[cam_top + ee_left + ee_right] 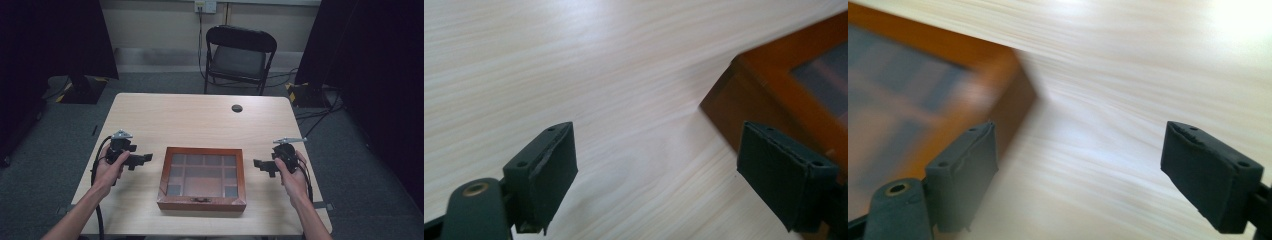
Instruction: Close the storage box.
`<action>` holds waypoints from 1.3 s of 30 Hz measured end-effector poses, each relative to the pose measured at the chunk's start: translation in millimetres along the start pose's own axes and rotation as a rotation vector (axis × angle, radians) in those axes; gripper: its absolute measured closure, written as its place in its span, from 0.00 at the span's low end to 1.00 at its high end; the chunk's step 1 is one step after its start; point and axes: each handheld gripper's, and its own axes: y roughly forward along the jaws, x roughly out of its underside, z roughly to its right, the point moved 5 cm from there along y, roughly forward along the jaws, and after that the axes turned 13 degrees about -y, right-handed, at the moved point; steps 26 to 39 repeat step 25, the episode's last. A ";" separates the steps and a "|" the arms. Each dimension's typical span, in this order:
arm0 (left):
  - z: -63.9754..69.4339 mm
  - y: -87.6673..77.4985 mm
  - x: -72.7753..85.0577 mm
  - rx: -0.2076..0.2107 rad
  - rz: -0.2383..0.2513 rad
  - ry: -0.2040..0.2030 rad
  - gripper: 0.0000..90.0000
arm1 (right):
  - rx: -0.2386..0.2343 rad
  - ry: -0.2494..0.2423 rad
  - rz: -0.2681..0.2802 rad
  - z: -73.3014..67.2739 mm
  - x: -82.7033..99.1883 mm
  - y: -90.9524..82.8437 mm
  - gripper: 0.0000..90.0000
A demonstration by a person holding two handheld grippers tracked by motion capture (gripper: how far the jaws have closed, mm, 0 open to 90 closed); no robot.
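Note:
A closed wooden box (202,177) with a glass lid over dark compartments lies flat near the table's front edge. Left of it, my left gripper (145,159) points toward the box's left side, open with nothing between its jaws. In the left gripper view a corner of the box (774,95) lies beyond the right jaw. On the other side my right gripper (260,165) points at the box's right side, also open and empty. The right gripper view is blurred, with the box (933,85) beyond its left jaw. Neither gripper touches the box.
The light wooden table (200,120) has a round cable hole (237,108) at its far middle. A black folding chair (239,57) stands behind the table. Dark stands and cables sit on the grey floor to both sides.

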 end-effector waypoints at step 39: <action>-11.3 34.2 34.2 -0.122 0.015 0.086 0.00 | 0.314 0.059 0.009 43.2 54.9 34.1 0.02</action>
